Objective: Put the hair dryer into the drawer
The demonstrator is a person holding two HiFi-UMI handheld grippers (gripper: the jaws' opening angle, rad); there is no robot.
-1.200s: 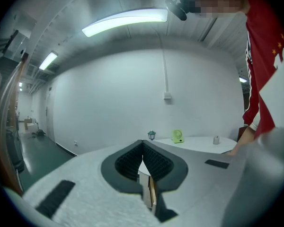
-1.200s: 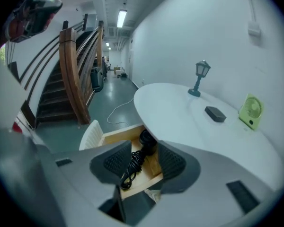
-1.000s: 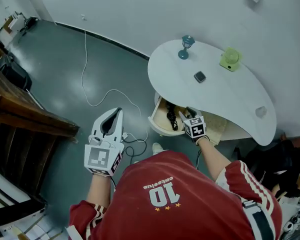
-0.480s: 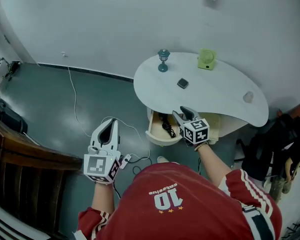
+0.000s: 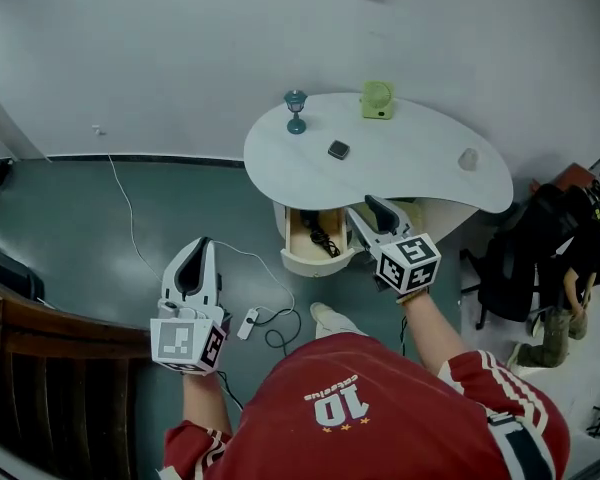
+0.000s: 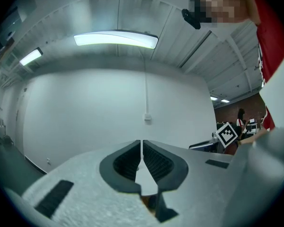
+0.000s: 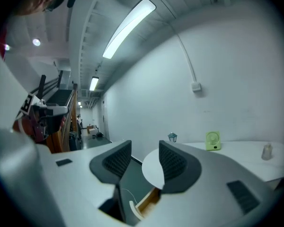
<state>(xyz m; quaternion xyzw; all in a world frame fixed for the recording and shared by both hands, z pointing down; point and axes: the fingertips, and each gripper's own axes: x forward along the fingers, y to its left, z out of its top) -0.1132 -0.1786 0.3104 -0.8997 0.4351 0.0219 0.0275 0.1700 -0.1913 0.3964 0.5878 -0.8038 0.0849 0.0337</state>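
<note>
Hair dryer (image 5: 322,235) is in the open drawer (image 5: 307,264) under the white table (image 5: 410,163). It shows as a dark shape with its cord bunched beside it. Its long axis runs roughly front to back in the drawer; which end is the nozzle can't be told. Nothing else can be made out in the drawer.

Right gripper (image 5: 368,213) is raised, jaws apart, nothing between them. The drawer sits just left of and below its tips. In the right gripper view the gripper (image 7: 145,159) shows the table edge (image 7: 154,169) through the gap and the drawer's wooden rim (image 7: 146,202) below the jaws.

Left gripper (image 5: 200,243) is well left of the drawer, over the floor, jaws together and empty. The left gripper view (image 6: 141,151) confirms only a hairline between the pads, with a bare wall ahead.

On the table, beyond the right jaws: a blue goblet (image 5: 296,109), a green fan (image 5: 377,99), a small dark square object (image 5: 338,149) and a clear cup (image 5: 468,158). A power strip (image 5: 248,322) and white cable (image 5: 120,213) lie on the floor between the two grippers.
</note>
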